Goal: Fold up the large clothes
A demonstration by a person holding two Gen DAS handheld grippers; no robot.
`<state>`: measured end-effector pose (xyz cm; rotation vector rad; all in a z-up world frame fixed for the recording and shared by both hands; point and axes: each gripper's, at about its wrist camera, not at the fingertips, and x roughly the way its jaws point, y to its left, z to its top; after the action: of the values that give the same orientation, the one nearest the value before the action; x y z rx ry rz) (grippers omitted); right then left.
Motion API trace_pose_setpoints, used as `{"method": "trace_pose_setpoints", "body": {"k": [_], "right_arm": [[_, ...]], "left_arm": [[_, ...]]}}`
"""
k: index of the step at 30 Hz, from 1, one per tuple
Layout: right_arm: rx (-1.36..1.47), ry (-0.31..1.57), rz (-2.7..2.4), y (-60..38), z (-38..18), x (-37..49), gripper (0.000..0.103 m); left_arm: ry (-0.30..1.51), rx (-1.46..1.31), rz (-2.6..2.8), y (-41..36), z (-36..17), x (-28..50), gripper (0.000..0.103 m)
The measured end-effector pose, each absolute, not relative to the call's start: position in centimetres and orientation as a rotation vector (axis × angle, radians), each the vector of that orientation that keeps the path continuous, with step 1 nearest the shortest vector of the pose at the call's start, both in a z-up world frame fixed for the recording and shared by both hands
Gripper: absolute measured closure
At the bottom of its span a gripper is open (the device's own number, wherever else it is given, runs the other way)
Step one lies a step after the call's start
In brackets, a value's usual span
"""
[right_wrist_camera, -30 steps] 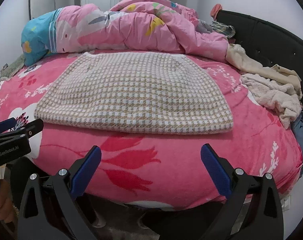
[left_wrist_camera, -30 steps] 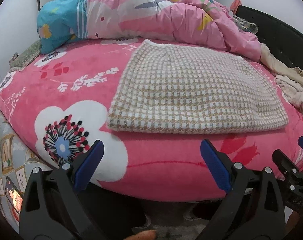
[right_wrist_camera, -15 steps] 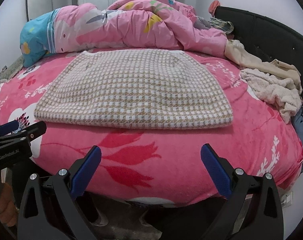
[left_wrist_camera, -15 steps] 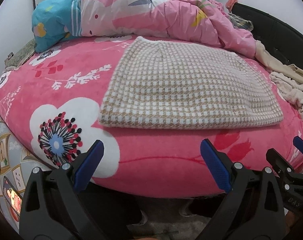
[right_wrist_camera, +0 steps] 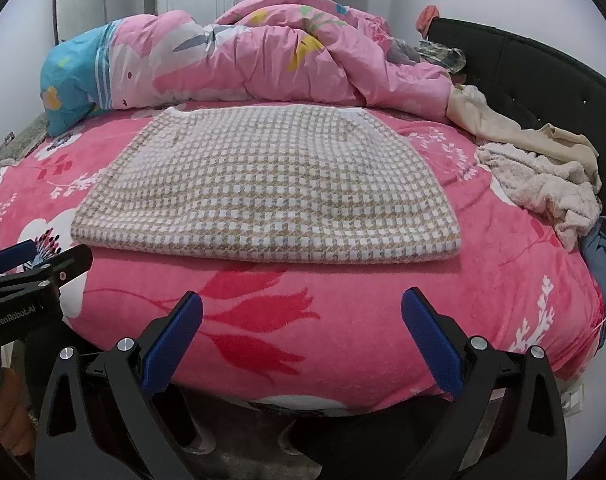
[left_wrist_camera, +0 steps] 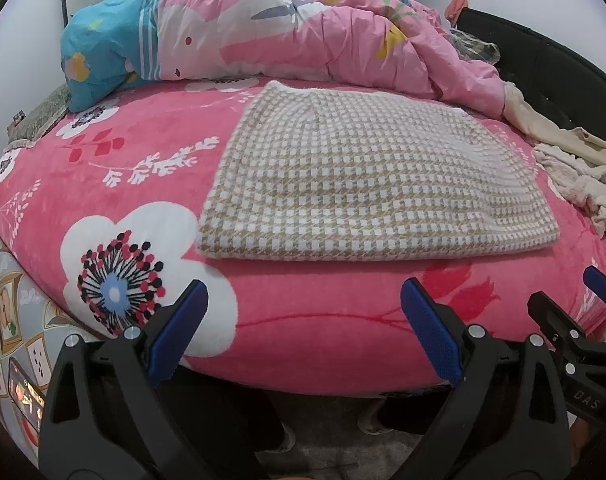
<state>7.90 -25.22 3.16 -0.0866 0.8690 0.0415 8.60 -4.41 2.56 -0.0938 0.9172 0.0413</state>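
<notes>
The checked sweater (left_wrist_camera: 367, 184) lies flat near the bed's (left_wrist_camera: 303, 340) front edge. It looks soft and floppy; grab its front corners. Both hand-held grippers, left (left_wrist_camera: 303, 332) and right (right_wrist_camera: 303, 332), are spread wide, holding nothing.

Soft, even indoor light filled the room as I looked out through both of my wrist cameras, its source out of frame. The pink bedspread (left_wrist_camera: 151, 136) was brightly and evenly lit, and the folded checked garment (right_wrist_camera: 263, 192) cast only a thin shadow along its near edge. Beneath the bed's edge the floor fell dim. No glare showed. Fisheye distortion bulged the bed into a dome and bent the black headboard (right_wrist_camera: 543, 80), with black vignetting at every corner. Focus held sharp throughout, without motion blur.
</notes>
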Motion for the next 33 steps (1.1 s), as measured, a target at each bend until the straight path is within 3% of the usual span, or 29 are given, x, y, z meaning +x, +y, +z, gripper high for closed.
{"method": "trace_pose_setpoints", "body": {"k": [33], "right_arm": [[-0.09,0.866,0.04,-25.14,3.34,7.98,0.006]], "left_arm": [[0.911,-0.08,0.041,-4.49,2.93,8.71,0.009]]}}
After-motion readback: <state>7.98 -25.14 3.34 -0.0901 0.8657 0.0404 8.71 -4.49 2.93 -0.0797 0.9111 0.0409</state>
